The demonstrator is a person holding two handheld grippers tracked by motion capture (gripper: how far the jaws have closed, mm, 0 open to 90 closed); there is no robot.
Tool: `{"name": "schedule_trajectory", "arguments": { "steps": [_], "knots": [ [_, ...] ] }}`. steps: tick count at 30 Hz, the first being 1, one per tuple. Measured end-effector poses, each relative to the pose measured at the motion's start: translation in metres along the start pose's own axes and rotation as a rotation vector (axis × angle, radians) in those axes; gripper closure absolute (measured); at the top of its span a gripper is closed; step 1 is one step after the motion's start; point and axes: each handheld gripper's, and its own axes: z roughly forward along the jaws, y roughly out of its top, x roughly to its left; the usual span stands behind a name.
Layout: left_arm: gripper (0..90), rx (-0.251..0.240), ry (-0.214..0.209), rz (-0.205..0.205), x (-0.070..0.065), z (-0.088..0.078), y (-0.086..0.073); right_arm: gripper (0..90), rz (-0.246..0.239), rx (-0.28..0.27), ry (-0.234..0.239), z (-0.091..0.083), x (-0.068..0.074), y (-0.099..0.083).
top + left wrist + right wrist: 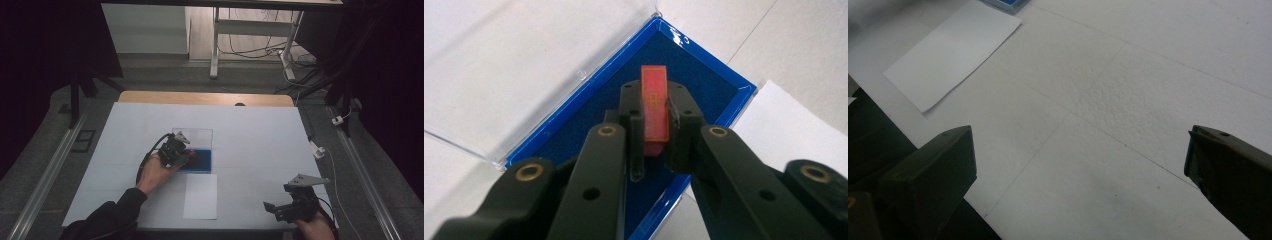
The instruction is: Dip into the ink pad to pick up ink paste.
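Left claw [655, 131] clamped on flat red rectangular chip [654, 107] above blue-lined clear plastic case [704, 85]; right claw [1080, 165] agape. Lower squarely, release gently.

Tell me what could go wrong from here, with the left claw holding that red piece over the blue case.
1. The left claw pinches the red block by its narrow sides; it could twist or slip onto the blue-lined case.
2. The clear lid lies open beside the hand; a careless move might knock it or shift the case.
3. The right claw is open and far off, so nothing steadies the case.
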Motion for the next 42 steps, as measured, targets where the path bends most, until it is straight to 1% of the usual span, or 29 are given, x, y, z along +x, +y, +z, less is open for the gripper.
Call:
{"name": "schedule_trajectory", "arguments": {
  "steps": [3, 5, 9, 16, 24, 26, 32, 37, 42],
  "knots": [
    [79.7, 0.003, 0.010, 0.014, -0.001, -0.002, 0.001, 0.5, 0.000, 0.000, 0.000, 0.000, 0.000, 0.000],
    [79.7, -0.008, 0.011, 0.016, -0.002, -0.005, 0.002, 0.5, 0.000, -0.002, 0.002, 0.000, 0.000, 0.000],
    [79.7, -0.036, 0.000, 0.017, -0.003, -0.014, 0.004, 0.5, 0.000, -0.001, 0.002, 0.000, 0.000, 0.000],
    [79.6, -0.069, -0.017, 0.025, -0.004, -0.027, 0.006, 0.5, -0.001, 0.000, 0.001, 0.000, 0.000, 0.000],
    [79.6, -0.120, -0.050, 0.015, 0.000, -0.039, 0.006, 0.5, -0.002, 0.002, 0.000, 0.000, 0.000, 0.000],
    [79.6, -0.121, -0.051, 0.010, 0.001, -0.038, 0.006, 0.6, -0.002, 0.002, 0.000, 0.000, 0.000, 0.000],
    [79.6, -0.093, -0.045, 0.007, 0.004, -0.029, 0.004, 0.5, -0.002, 0.004, 0.001, 0.000, 0.000, 0.000],
    [79.6, -0.074, -0.043, -0.014, 0.007, -0.020, 0.002, 0.6, -0.003, 0.004, 0.002, 0.001, 0.000, 0.000],
    [79.6, -0.045, -0.037, -0.014, 0.009, -0.011, 0.001, 0.6, -0.004, 0.005, 0.002, 0.001, 0.000, 0.000]
  ]
}}
